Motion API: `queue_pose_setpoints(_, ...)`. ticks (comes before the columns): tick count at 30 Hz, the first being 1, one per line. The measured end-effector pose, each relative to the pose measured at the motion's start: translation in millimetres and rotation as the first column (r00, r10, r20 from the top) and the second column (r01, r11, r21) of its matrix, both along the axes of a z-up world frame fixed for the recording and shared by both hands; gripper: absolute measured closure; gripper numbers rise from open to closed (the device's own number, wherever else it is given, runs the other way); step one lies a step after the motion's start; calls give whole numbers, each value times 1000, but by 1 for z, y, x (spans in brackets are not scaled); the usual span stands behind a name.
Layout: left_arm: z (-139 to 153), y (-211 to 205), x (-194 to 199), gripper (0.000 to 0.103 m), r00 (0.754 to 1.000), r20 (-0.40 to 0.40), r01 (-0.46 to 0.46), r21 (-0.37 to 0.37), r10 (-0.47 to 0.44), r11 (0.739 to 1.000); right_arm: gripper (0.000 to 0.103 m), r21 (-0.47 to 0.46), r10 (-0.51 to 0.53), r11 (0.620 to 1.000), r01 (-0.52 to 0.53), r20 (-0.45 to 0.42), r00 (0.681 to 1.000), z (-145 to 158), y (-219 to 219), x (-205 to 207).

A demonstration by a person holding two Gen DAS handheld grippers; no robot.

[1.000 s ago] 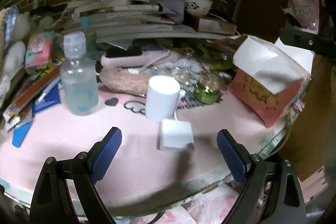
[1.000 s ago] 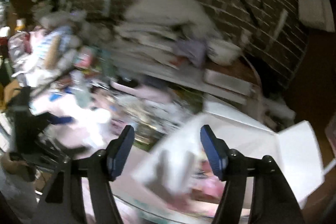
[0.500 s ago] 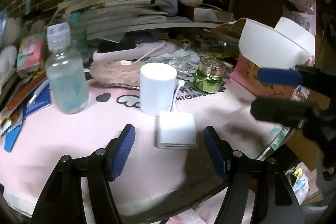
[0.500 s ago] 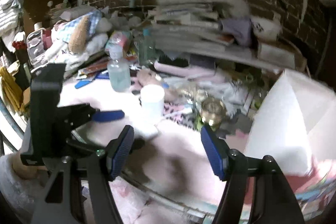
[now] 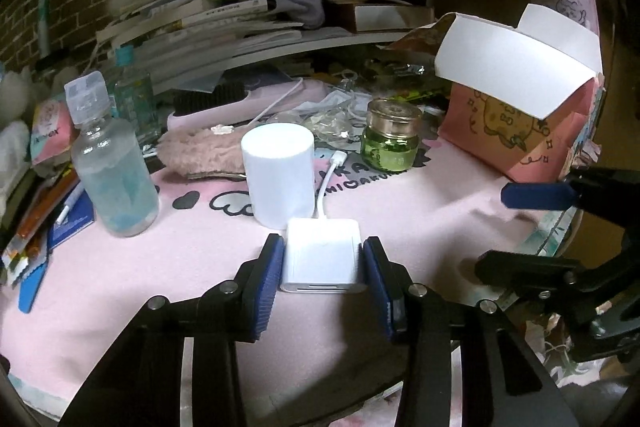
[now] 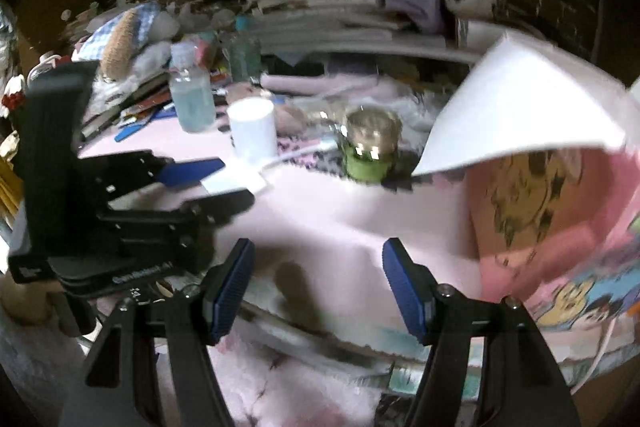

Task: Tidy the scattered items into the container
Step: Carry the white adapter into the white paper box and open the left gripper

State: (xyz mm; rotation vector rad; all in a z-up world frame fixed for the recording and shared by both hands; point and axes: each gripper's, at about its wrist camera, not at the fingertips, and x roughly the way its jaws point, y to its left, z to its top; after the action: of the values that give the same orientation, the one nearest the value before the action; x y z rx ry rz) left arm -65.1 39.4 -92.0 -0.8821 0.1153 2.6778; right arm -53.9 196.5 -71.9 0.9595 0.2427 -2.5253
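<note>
Your left gripper (image 5: 323,269) fingers just closed onto the white adapter (image 5: 322,259): light, stiff, slick; keep side grip, mind cable. Right gripper (image 6: 318,287) fingers empty, apart.

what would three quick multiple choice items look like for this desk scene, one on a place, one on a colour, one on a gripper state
1. Where does the white adapter lie?
A. inside the pink box
B. on the pink mat, just in front of the white cylinder
C. on the stack of books

2. What colour is the glass of the small jar?
A. green
B. red
C. black

3. How does the left gripper stand?
A. wide open, nothing near it
B. fully shut on nothing
C. its blue pads against both sides of the adapter

Key: 1 B, the adapter rests on the pink mat before the white cylinder, its cable running back beside it. 2 A, green glass under a gold lid. 3 C, the jaws have just been closing and now touch the adapter's sides; the right gripper is open and empty.
</note>
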Motion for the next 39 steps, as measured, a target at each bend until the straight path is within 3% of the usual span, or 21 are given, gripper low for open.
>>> queue_pose_setpoints(9,6,2,6,67,1000,-5,16,6,-16,1000,40,-25,-34,999,35,28,999,-13,9,-6)
queue_pose_setpoints(25,56,-1,15,67,996,-89,20,34,-17,999,40,-91,-84,992,86,24,996,-14,18,-13)
queue_pose_setpoints(33,97,24,9,67,983,-152,115,41,-107,993,40,-176,-144,974,143,10,990,-11,24,-15)
queue_pose_setpoints(39,125,48,-3,67,959,-164,246,87,-229,965,39,-221,-148,963,154,44,988,-14,26,-20)
